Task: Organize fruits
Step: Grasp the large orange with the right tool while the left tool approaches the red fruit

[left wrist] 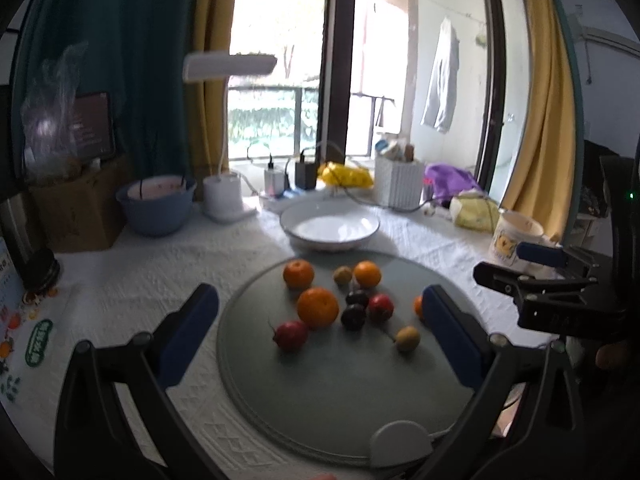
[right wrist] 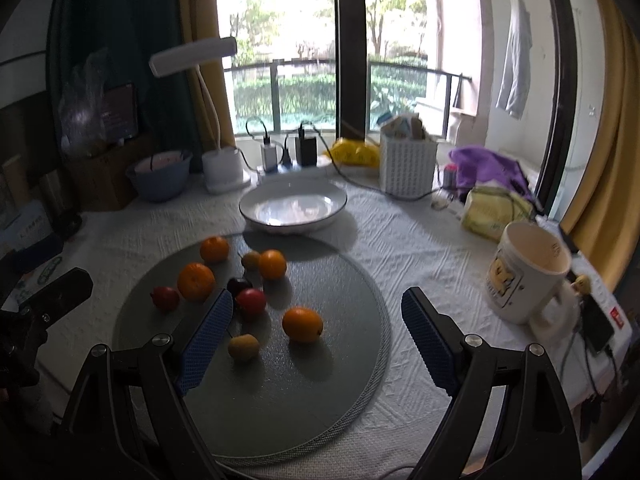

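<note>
Both the left gripper (left wrist: 320,336) and right gripper (right wrist: 318,340) hovered spread apart, holding nothing. The round orange fruit (right wrist: 302,324) lay on the grey circular mat (right wrist: 280,400), directly ahead of the right gripper, the nearer one.

Mug (right wrist: 528,272) blocks right; bowl (right wrist: 294,206) reachable.

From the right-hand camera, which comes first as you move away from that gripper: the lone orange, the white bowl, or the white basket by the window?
From the right gripper:
1. Lone orange, between the fingers on the grey mat.
2. White bowl, beyond the mat, centre.
3. White basket, at the window, slightly right.
</note>
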### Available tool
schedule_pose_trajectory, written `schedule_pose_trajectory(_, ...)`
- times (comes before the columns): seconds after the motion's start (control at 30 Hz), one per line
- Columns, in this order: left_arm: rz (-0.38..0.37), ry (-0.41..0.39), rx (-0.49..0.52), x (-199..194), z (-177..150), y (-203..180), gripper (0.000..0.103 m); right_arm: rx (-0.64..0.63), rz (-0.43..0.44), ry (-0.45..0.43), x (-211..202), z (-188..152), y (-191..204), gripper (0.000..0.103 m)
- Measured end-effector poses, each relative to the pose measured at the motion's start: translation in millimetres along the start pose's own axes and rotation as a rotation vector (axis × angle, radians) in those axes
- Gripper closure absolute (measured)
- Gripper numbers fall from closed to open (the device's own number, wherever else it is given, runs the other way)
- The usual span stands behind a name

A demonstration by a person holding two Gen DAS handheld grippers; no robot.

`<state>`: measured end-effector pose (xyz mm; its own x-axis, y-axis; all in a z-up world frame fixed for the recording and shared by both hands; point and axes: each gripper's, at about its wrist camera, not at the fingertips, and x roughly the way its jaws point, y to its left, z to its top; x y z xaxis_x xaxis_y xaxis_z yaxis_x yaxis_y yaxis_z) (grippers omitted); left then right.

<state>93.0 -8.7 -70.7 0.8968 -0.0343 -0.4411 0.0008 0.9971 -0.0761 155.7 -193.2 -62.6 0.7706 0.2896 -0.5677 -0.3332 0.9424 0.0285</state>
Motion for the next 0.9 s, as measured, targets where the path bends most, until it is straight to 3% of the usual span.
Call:
schedule_pose_trajectory(0.3, 0.033, 0.151, -0.03, 48.2, -11.6, 17.3, 0.001, 0.024, 0.036, 0.112, 45.7, -7.6, -3.5, 0.015)
schedule_pose_trajectory(0.53, 0.043, 0.294, -0.018, 89.2, -24.4, 19.7, 0.014, 0.037, 0.067, 0.187, 73.7, -14.1, -3.3, 0.024)
schedule_pose_trajectory(0.7, 0.034, 0.35, -0.009, 106.8, -31.4, 21.4, 0.022, 0.051, 0.081, 0.227, 87.1, -18.9, -5.6, 0.032)
schedule_pose_trajectory(0.77, 0.032, 0.369, 0.004, 113.8, -33.0, 20.4, 0.033, 0.057, 0.086, 0.239, 91.2, -20.1, -6.3, 0.033)
schedule_pose_trajectory(0.9, 0.036, 0.4, 0.022, 123.2, -34.6, 19.0, 0.04, 0.061, 0.093, 0.253, 97.2, -21.4, -6.5, 0.035)
